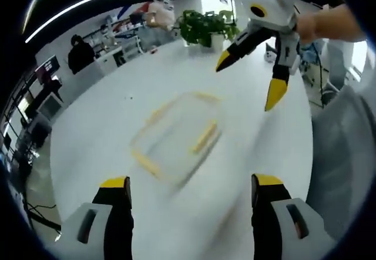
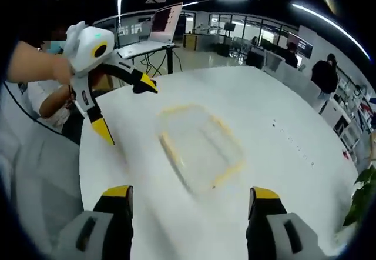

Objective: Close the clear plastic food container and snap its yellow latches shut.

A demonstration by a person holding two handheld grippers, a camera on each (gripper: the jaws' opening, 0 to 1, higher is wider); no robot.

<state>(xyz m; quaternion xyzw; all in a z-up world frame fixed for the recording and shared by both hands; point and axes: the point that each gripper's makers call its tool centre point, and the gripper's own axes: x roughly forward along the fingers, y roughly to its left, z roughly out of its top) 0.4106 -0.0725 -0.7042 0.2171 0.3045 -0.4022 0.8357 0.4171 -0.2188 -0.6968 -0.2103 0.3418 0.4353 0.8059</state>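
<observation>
Clear plastic container (image 1: 176, 139) with yellow latches (image 1: 205, 136) lies blurred on the white desk (image 1: 106, 130), untouched. I see my left hand-held gripper (image 2: 126, 110) and right hand-held gripper (image 1: 249, 83) above it, jaws apart, holding nothing. A potted plant (image 1: 205, 27) stands at the desk's far edge.

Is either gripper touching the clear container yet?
Apart. The left gripper view shows bare table between the left gripper and the container; the right gripper hangs clear beyond it.
</observation>
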